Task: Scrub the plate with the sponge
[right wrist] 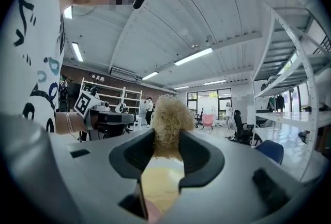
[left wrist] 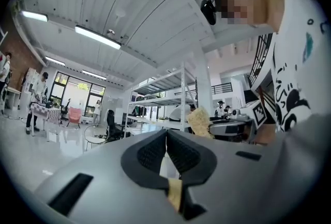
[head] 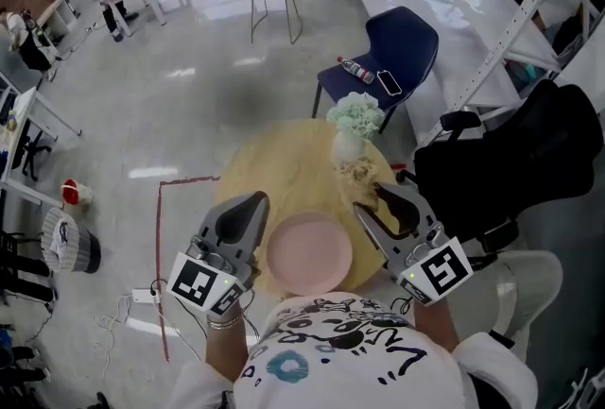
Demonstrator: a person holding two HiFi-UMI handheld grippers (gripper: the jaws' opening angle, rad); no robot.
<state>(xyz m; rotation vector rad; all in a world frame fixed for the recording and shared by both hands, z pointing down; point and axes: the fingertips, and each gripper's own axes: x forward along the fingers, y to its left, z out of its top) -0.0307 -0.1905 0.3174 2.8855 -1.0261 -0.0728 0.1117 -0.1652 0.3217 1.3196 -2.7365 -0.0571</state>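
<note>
Plate (head: 309, 253): pink, flat on bench (head: 274, 161) near front edge, unheld, between both grippers.
Sponge (right wrist: 166, 117): clamped in right gripper (right wrist: 166, 140), clear of plate.
Left gripper (left wrist: 166, 135): jaws together, empty.
Risks: unpinned plate likely skids off edge under scrub push; vase (head: 346, 150) just beside sponge, tips if swing clips it.

A pink plate (head: 309, 253) on the tabletop (head: 284, 161) is flanked by the left gripper (head: 250, 207) and the right gripper (head: 371, 199), in which a sponge (head: 362, 174) is held.
</note>
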